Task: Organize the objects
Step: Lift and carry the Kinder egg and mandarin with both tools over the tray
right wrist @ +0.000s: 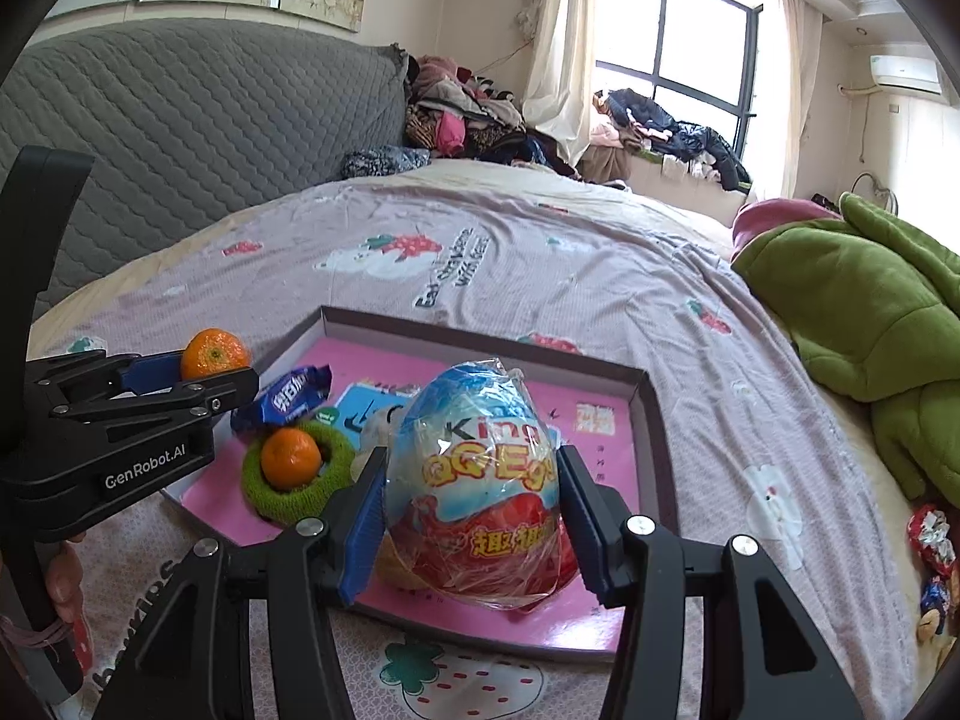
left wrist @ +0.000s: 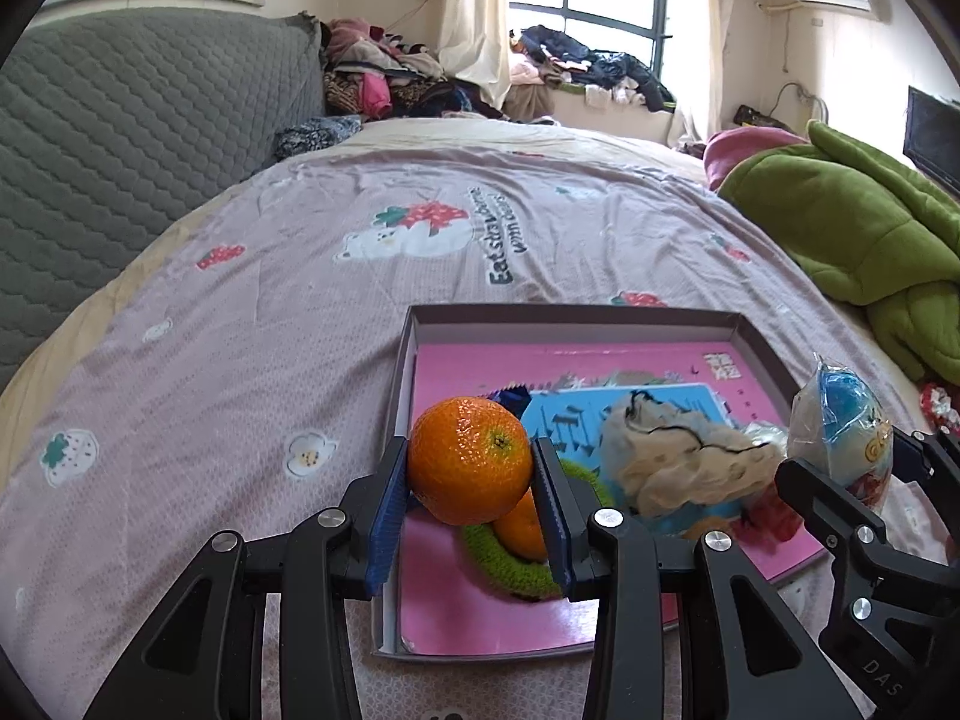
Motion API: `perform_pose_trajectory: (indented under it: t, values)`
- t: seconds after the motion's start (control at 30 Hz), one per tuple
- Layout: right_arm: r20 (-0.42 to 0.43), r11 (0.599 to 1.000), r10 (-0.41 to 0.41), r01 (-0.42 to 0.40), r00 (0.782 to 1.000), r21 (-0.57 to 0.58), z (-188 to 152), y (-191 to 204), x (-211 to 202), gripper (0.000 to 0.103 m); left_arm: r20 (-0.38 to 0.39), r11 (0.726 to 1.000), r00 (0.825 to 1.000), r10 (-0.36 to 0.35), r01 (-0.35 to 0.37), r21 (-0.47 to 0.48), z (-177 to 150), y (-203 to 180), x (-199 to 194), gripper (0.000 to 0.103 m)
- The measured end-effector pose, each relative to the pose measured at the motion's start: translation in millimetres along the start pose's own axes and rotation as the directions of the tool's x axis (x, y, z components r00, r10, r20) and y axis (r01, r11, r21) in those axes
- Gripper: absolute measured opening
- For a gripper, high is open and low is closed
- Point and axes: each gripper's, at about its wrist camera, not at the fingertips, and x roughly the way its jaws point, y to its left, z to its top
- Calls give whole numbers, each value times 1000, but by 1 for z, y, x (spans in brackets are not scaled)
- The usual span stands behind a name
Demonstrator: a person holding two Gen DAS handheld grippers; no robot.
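- Tangerine (left wrist: 469, 459) pinched in the left gripper (left wrist: 471, 501); wrapped egg (right wrist: 474, 480) clamped in the right gripper (right wrist: 471, 525) — both over the shallow box (left wrist: 576, 317).
- Second tangerine (right wrist: 291, 458) lies at the egg's nine o'clock.
- Likely step: carrying both in — next, lower, then release onto bare pink.

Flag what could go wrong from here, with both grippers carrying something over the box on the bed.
1. The orange is round and pinched only at its sides by the left gripper; it could slip or roll off toward the bedspread.
2. The wrapped egg in the right gripper has slick, loose film, so it may slide.
3. The box is crowded: another orange sits in the green ring, so a dropped item may bounce out.
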Motion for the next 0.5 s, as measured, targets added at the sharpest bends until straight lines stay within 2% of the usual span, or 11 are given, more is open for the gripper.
perform_pose_trajectory:
  t: [0.5]
  values:
    - [-49, 1000, -6, 6, 999, 13, -13, 2, 31, 54, -62, 999, 998, -30, 28, -27, -27, 6, 26, 41]
